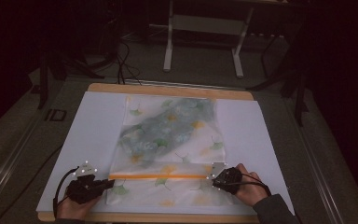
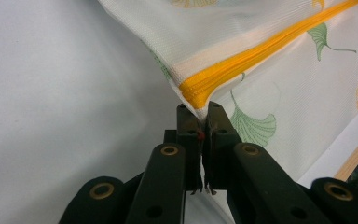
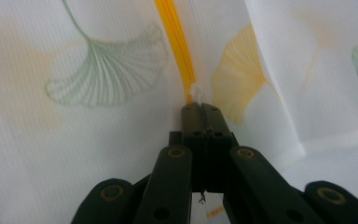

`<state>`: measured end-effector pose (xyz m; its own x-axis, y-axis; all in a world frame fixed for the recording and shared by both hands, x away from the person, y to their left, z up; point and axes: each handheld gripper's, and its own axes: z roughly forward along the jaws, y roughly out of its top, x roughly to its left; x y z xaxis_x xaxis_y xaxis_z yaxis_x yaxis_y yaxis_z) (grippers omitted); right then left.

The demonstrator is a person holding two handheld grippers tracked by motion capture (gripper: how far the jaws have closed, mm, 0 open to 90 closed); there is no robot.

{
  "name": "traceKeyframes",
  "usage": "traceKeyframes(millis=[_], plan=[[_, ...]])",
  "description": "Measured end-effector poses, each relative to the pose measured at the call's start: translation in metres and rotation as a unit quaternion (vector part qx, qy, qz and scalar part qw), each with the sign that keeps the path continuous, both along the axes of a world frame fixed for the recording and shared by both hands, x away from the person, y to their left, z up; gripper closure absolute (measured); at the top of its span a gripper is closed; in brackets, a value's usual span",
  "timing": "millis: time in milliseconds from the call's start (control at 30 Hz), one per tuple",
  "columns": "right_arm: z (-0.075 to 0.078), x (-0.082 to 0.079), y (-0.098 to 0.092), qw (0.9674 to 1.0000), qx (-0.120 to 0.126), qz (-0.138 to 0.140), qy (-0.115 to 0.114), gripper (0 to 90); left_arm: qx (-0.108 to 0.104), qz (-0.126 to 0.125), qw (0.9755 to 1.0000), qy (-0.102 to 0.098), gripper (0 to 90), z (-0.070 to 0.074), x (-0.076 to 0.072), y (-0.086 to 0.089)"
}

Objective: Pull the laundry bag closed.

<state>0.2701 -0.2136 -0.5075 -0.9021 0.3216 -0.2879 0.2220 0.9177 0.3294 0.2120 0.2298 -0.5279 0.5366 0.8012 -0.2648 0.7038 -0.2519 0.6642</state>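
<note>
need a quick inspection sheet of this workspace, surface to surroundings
surface: wooden table covered by a white sheet.
job's things: a white mesh bag with a leaf print lies flat on the sheet; its orange zipper runs across near the person's edge; something bluish shows inside it.
clutter: nothing seen.
grippers: left gripper is shut on the bag's corner at the zipper's end; right gripper is shut at the other end, on the white zipper pull.
cables: a black cable loops from the left gripper; more cables lie on the floor beyond the table.
surroundings: dark room, white stand legs behind the table.
</note>
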Motion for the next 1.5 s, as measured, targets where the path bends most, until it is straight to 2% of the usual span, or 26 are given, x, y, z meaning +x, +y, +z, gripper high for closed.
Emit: traceKeyframes(millis=[200, 433, 633, 733, 800, 833, 1033, 1067, 1100, 1267, 1300, 1433, 1467, 1500], plan=[[0.002, -0.003, -0.013, 0.9999, -0.004, -0.013, -0.005, 90.0, -0.001, 0.0, 1.0, 0.0, 86.7, 0.0, 0.0, 0.0], [0.002, -0.006, -0.033, 0.9995, -0.001, -0.032, -0.001, 90.0, 0.0, -0.004, 1.0, 0.004, 86.9, 0.0, 0.0, 0.0], [0.001, -0.005, -0.039, 0.999, 0.018, -0.04, 0.004, 90.0, 0.0, -0.011, 0.9998, 0.017, 84.6, -0.004, -0.001, 0.0], [0.001, -0.003, -0.045, 0.9971, 0.052, -0.055, 0.011, 83.8, -0.005, 0.002, 0.9999, 0.013, 76.3, -0.005, -0.003, 0.007], [0.0, -0.001, -0.051, 0.9945, 0.077, -0.068, 0.021, 74.8, -0.014, 0.015, 0.9998, 0.003, 71.6, -0.003, -0.004, 0.012], [0.0, 0.0, -0.055, 0.9918, 0.097, -0.078, 0.029, 70.8, -0.019, 0.02, 0.9996, 0.001, 68.7, -0.003, -0.004, 0.014], [-0.001, 0.005, -0.069, 0.9786, 0.165, -0.115, 0.044, 60.2, -0.021, 0.049, 0.9984, -0.017, 64.2, -0.003, -0.005, 0.022], [-0.001, 0.005, -0.069, 0.9786, 0.165, -0.115, 0.044, 60.2, -0.021, 0.049, 0.9984, -0.017, 63.7, -0.003, -0.005, 0.022], [-0.002, 0.007, -0.071, 0.9728, 0.185, -0.133, 0.04, 56.0, -0.018, 0.06, 0.9977, -0.026, 63.6, -0.002, -0.005, 0.024], [-0.008, 0.013, -0.073, 0.9626, 0.207, -0.171, 0.037, 51.3, -0.011, 0.073, 0.9966, -0.037, 64.0, -0.002, -0.004, 0.024], [-0.01, 0.015, -0.074, 0.96, 0.211, -0.181, 0.034, 50.8, 0.0, 0.081, 0.9959, -0.042, 63.8, -0.003, -0.002, 0.024], [-0.013, 0.017, -0.078, 0.9508, 0.224, -0.213, 0.021, 49.0, 0.014, 0.096, 0.9941, -0.048, 62.4, -0.004, 0.002, 0.024], [-0.013, 0.018, -0.078, 0.9495, 0.226, -0.217, 0.02, 48.6, 0.014, 0.096, 0.9941, -0.048, 62.1, -0.004, 0.002, 0.024], [-0.015, 0.018, -0.08, 0.9471, 0.229, -0.225, 0.016, 47.5, 0.027, 0.107, 0.9924, -0.054, 61.4, -0.004, 0.003, 0.025]])
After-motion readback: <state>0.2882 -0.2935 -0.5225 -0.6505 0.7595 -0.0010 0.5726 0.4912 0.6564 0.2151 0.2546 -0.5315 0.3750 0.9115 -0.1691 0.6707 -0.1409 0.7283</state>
